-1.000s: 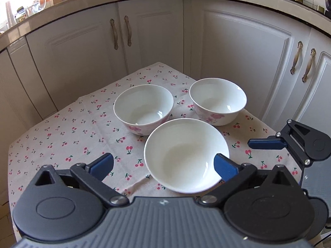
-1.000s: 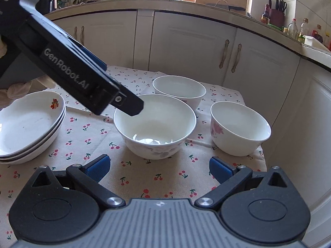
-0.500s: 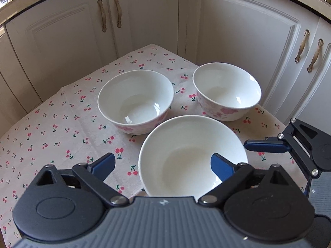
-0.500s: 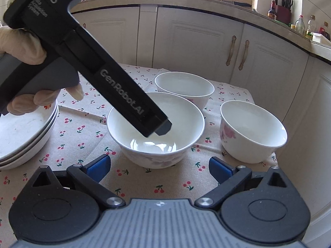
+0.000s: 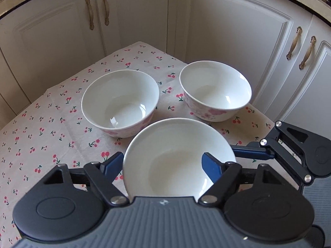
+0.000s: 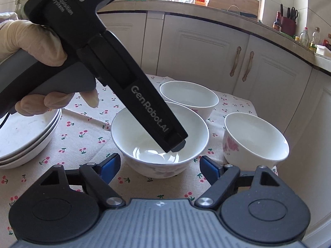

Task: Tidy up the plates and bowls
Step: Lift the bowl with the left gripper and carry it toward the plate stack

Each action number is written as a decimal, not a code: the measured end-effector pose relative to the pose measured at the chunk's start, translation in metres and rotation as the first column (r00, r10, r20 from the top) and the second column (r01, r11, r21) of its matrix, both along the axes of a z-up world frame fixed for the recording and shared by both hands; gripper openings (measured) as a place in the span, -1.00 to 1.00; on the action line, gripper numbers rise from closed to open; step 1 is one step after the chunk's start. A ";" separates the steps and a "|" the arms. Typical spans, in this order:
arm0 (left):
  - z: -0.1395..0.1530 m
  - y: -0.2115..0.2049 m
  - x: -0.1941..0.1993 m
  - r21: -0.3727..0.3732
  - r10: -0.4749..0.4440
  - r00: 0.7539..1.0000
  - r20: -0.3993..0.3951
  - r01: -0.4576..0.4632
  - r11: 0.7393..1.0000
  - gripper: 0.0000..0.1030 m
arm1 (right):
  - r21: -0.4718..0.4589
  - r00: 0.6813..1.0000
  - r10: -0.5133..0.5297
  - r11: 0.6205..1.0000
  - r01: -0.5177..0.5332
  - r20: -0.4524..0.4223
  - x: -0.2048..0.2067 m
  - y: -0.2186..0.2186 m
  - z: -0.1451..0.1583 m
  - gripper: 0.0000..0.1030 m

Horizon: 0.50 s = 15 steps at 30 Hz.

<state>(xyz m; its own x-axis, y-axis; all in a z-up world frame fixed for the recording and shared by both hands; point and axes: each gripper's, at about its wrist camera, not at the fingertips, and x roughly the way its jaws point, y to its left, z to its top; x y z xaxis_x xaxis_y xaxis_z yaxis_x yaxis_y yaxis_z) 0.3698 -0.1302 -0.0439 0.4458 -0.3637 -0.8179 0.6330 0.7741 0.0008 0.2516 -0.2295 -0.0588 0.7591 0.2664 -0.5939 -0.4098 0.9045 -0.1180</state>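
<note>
**Both grippers closing in on the nearest bowl**

Left gripper (image 5: pixel 161 163) first: we see its jaws apart but just narrowed, straddling the left wall of the nearest bowl (image 5: pixel 175 142). One blue pad sits outside the rim and the other hangs inside the hollow, well away from the wall, so nothing is clamped. From the right wrist view, a gloved hand (image 6: pixel 37 41) holds this tool, and its tip dips into the bowl.

We find the right gripper (image 6: pixel 160 163) low over the cherry-print tablecloth (image 5: pixel 51 124). Its jaws have also been drawing in and are not yet gripping. The same bowl stands upright just ahead of its pads. In the left wrist view, one of its fingers lies just beside the bowl's right rim.

Further back, we count two more bowls, each upright on the cloth. The left bowl (image 5: pixel 120 101) nearly touches the front one, and the right bowl (image 5: pixel 215 91) stands apart from both. A stack of plates (image 6: pixel 24 136) rests to the left. White cabinets (image 5: pixel 227 31) close the corner behind, under a cluttered countertop (image 6: pixel 186 6).
</note>
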 end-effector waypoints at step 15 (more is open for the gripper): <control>0.000 0.000 -0.001 0.004 -0.014 1.000 -0.004 0.014 1.000 0.48 | 0.001 1.000 -0.001 1.000 0.001 0.005 0.001 0.000 0.002 0.61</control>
